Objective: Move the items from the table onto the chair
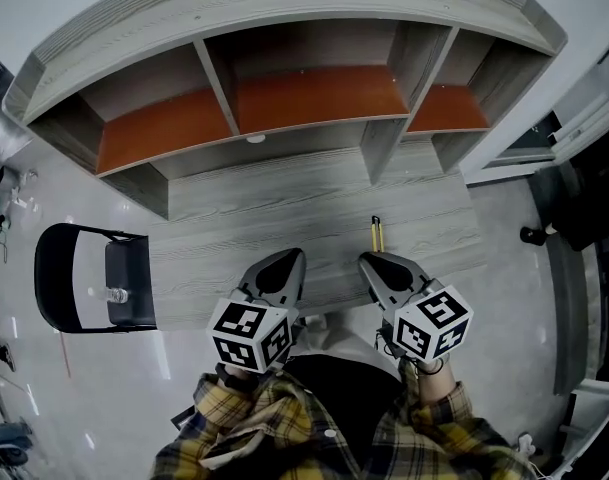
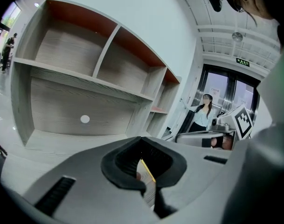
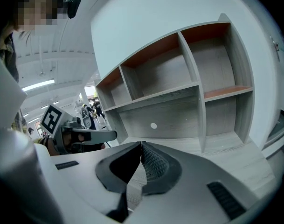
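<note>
W/ jaws together & nothing btwn them, left gripper [image 1: 282, 266] & right gripper [image 1: 376, 265] hang over the near edge of the table [image 1: 284, 203], prob. poised for a pick, as the thin yellow item [image 1: 377, 234] lies just ahead of the right gripper, w/ the chair [image 1: 56, 278], small bottle [image 1: 116, 295] on its seat, well off left.

Tabletop [image 1: 284, 208]: pale grey wood grain. Shelf [image 1: 314, 96]: same grey, orange-brown panels. Chair [image 1: 56, 278]: black. Thin item [image 1: 377, 234] on tabletop: yellow. Left tongs [image 1: 289, 259], right tongs [image 1: 370, 262]: grey, black-white square markings. Sleeves [image 1: 254, 413]: yellow-black plaid.
</note>
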`<action>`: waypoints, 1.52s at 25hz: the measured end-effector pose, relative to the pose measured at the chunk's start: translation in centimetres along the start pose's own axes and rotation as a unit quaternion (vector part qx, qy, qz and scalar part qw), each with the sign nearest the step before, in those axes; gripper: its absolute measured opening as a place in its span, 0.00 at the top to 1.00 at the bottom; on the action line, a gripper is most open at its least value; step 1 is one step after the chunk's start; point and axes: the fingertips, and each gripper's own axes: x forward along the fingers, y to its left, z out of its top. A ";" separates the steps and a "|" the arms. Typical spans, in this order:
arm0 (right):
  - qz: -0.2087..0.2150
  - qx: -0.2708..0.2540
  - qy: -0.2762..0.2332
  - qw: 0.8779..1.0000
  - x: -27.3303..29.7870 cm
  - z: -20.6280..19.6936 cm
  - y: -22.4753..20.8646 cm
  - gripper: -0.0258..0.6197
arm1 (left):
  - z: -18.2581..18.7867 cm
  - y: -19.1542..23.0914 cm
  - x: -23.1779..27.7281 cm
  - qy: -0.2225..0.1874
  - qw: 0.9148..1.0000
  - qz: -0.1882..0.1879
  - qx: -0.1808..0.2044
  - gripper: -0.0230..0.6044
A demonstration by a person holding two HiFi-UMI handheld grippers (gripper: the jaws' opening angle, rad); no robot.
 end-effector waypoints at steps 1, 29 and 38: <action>-0.008 0.002 0.004 1.000 0.1 -0.3 -0.5 0.93 | -0.2 0.2 -0.2 0.002 1.000 0.003 -0.003 0.96; -0.193 0.097 0.224 0.950 7.5 -19.1 -19.0 0.72 | -8.1 8.6 -8.1 0.062 0.982 0.136 -0.112 0.96; -0.231 0.038 0.268 0.935 8.3 -21.4 -19.7 0.72 | -9.4 8.7 -8.8 0.061 0.979 0.143 -0.132 0.96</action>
